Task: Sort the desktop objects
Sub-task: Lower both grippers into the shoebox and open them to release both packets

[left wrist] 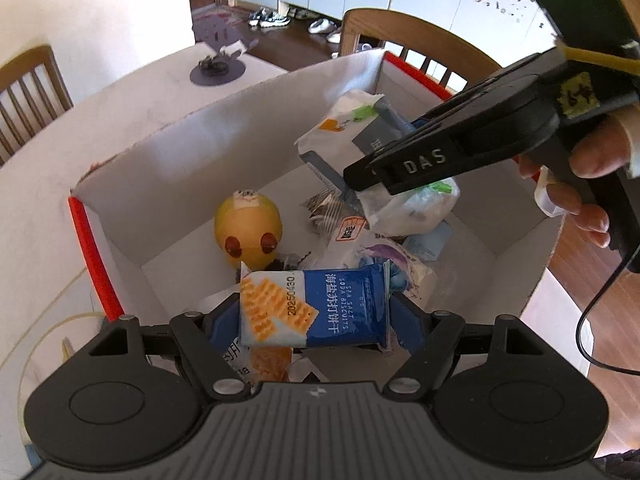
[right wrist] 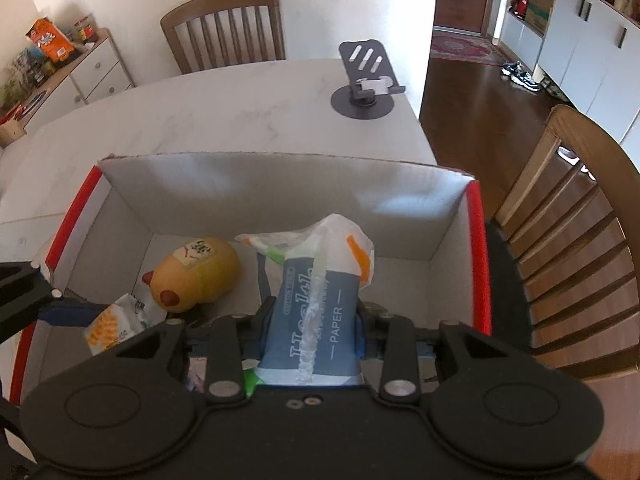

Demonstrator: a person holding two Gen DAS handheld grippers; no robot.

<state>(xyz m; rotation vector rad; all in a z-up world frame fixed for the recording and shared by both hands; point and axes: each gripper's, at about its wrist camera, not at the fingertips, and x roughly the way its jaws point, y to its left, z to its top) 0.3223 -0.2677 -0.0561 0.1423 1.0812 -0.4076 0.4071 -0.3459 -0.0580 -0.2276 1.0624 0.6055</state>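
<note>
- Two packs are carried at once, both held over the open cardboard box (right wrist: 280, 184) w/ red edges.
- Left tongs (left wrist: 314, 312) are clamped across a blue biscuit pack (left wrist: 316, 308), pressed at both short ends, just above the box contents.
- Right tongs (right wrist: 312, 320) are closed on a tissue pack (right wrist: 316, 312), blue-grey w/ "PAPER" printed; its white wrapper end sticks out past the tips, over the box interior.
- Already in the box: a yellow toy (left wrist: 248, 230) w/ brown eyes, plus several snack wrappers (left wrist: 332, 216) and small packets, piled loosely.
- Step in hand, as judged: drop-off stage; both items are inside the box rim, not yet let go.
- Next move likely calls for opening each pair of tongs in turn, w/ enough clearance so the two tools aren't knocked together; they sit near each other over the same box.
- Risk, est.: tissue pack is soft, may snag on a pad when released.
- Surface (right wrist: 224, 120): pale marble-look top, mostly bare beyond the box; a dark phone stand (right wrist: 366, 80) is set near the far corner.
- Room: wooden chairs (right wrist: 224, 28) round the surface, dark wood floor, white cabinets, shoes on the floor by the far wall, a low drawer unit w/ clutter on top.
</note>
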